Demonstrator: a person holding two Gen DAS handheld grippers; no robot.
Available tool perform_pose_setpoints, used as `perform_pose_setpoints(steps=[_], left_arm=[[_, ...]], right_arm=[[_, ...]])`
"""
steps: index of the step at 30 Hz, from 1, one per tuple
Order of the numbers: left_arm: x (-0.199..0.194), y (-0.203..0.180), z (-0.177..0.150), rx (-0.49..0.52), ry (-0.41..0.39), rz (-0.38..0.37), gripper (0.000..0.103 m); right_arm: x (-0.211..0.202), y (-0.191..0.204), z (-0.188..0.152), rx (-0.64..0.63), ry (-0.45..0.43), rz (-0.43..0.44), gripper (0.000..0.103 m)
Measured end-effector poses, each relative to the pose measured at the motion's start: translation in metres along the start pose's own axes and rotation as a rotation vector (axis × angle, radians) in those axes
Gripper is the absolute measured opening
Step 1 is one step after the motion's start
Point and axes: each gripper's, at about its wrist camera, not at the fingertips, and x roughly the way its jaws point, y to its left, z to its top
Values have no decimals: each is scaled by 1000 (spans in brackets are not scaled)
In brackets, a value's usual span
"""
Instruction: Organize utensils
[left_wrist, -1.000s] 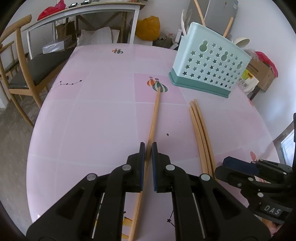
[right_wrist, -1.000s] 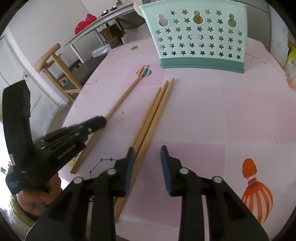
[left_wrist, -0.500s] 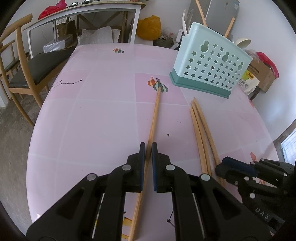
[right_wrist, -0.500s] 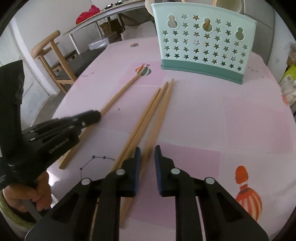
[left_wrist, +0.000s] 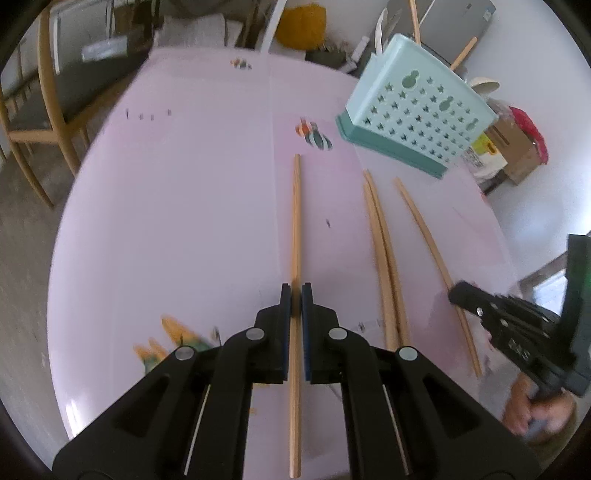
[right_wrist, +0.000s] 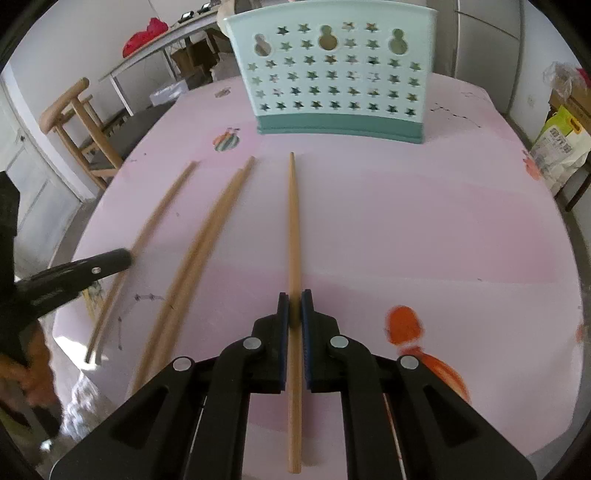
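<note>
My left gripper (left_wrist: 296, 291) is shut on a long wooden chopstick (left_wrist: 296, 221) that points ahead over the pink table. My right gripper (right_wrist: 294, 299) is shut on another wooden chopstick (right_wrist: 293, 221), held pointing toward the mint-green star-holed utensil holder (right_wrist: 336, 74). Two more chopsticks (right_wrist: 207, 236) lie side by side on the table between the grippers; they also show in the left wrist view (left_wrist: 382, 251). The holder (left_wrist: 417, 114) stands at the far right of the left wrist view, with wooden sticks rising from it. The right gripper's body (left_wrist: 517, 332) shows there at lower right.
The round pink table (left_wrist: 166, 221) carries cartoon prints. A wooden chair (right_wrist: 77, 122) stands at its left side, with a white desk (right_wrist: 159, 51) behind. Bags and a cardboard box (left_wrist: 513, 147) sit on the floor to the right.
My right gripper shut on one of the three grouped chopsticks and lifted it away to the right. My left gripper drew its chopstick back from the balloon print.
</note>
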Motion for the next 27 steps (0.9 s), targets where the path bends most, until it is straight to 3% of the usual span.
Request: perform_pose_setpoints(steps=[5, 7, 13, 27], left_arm=[[-6, -1, -7, -6, 50, -43, 5], [-7, -5, -5, 21, 52, -40, 10], [7, -17, 12, 100, 59, 17, 16], [43, -31, 65, 218, 54, 110, 15]], right_arm=[[-2, -8, 0, -23, 41, 32, 7], [-1, -6, 4, -57, 53, 27, 8], [8, 2, 17, -129, 63, 1, 18], [35, 2, 64, -180, 29, -14, 18]])
